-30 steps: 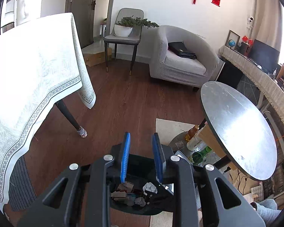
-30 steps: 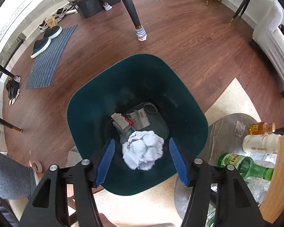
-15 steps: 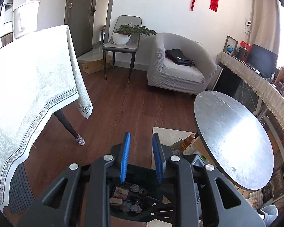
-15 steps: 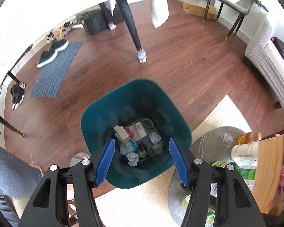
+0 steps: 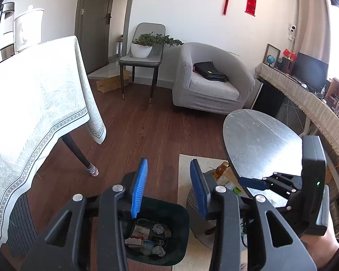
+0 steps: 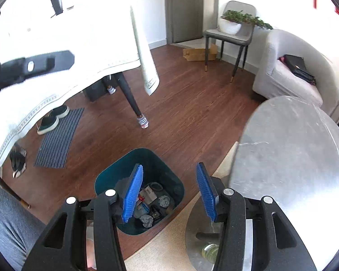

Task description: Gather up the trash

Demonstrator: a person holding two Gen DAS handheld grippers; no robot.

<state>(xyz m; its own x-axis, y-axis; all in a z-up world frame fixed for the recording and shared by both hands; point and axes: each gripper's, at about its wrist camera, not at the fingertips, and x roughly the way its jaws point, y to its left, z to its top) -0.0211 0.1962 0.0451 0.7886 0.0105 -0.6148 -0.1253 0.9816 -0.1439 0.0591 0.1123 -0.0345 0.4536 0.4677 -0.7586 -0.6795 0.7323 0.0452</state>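
I am looking across the room from the left, where the cloth-covered dining table [image 5: 34, 103] is filling that side of both views, its dark leg [image 6: 130, 97] standing on the wood floor. Below it the dark green trash bin [image 6: 115, 180] is sitting on the floor, touching the edge of the pale rug [image 5: 187, 164]. The collected trash [image 6: 150, 205], crumpled paper wads, small cartons and a ring-shaped scrap, is lying at the bottom of the bin.

My left gripper [image 5: 168, 187] is hovering above the bin's right side with its jaws opening, about half spread, and nothing is between the blue pads. My right gripper [image 6: 169, 192] is hanging higher, over the bin's right rim, with its jaws closing from a moderate spread; it too is carrying nothing. In the left view it is showing from the side, at the near edge of the round grey table [image 5: 266, 149].

Further right, that tabletop is looking bare, so I am judging the visible trash as already binned. Under it, on a lower shelf [image 6: 192, 237], bottles [image 5: 221, 169] are standing close together.

The risks I am weighing: the two grippers are working close to each other and could be knocking together if I swing either sideways. Dropping the right one blindly could be clipping the table edge or tipping a bottle. Nudging the bin's rim could be toppling it and spilling everything.
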